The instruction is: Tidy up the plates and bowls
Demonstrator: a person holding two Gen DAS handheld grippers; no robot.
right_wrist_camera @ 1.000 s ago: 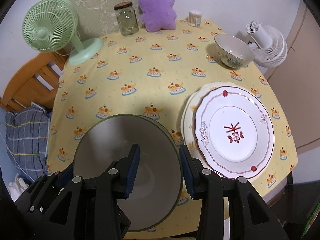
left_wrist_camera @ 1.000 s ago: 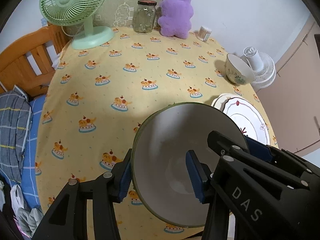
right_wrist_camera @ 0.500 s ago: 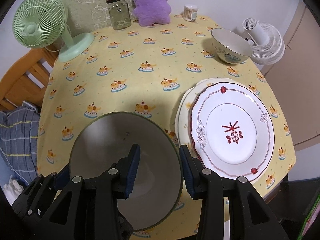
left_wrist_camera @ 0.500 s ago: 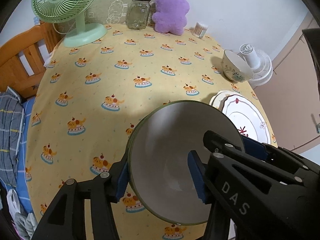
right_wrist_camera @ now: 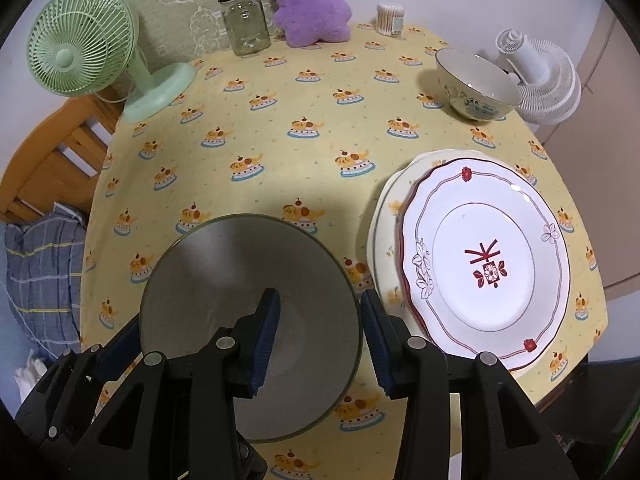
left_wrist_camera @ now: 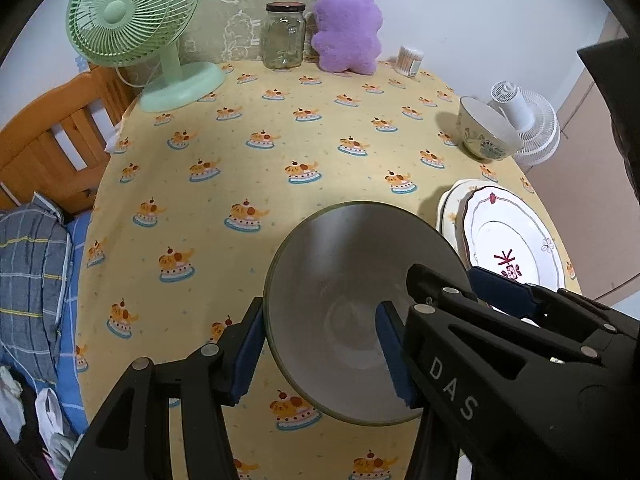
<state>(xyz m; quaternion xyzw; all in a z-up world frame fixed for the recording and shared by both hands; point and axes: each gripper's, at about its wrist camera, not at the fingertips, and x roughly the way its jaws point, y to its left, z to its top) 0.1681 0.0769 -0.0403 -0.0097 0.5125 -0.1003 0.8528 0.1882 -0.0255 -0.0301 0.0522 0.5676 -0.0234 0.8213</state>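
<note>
A large grey bowl with a dark green rim is held above the yellow tablecloth between both grippers. My left gripper straddles its left rim, one pad outside and one inside. My right gripper straddles its right rim the same way. A white plate with red trim lies on a cream plate to the right. A small floral bowl stands at the far right.
A green fan, a glass jar, a purple plush toy and a cotton swab pot line the table's far edge. A white fan stands beyond the right edge, a wooden bed frame to the left.
Both grippers and the grey bowl have risen and drawn back slightly. The far objects show more upright. The grip on the bowl is unchanged.
</note>
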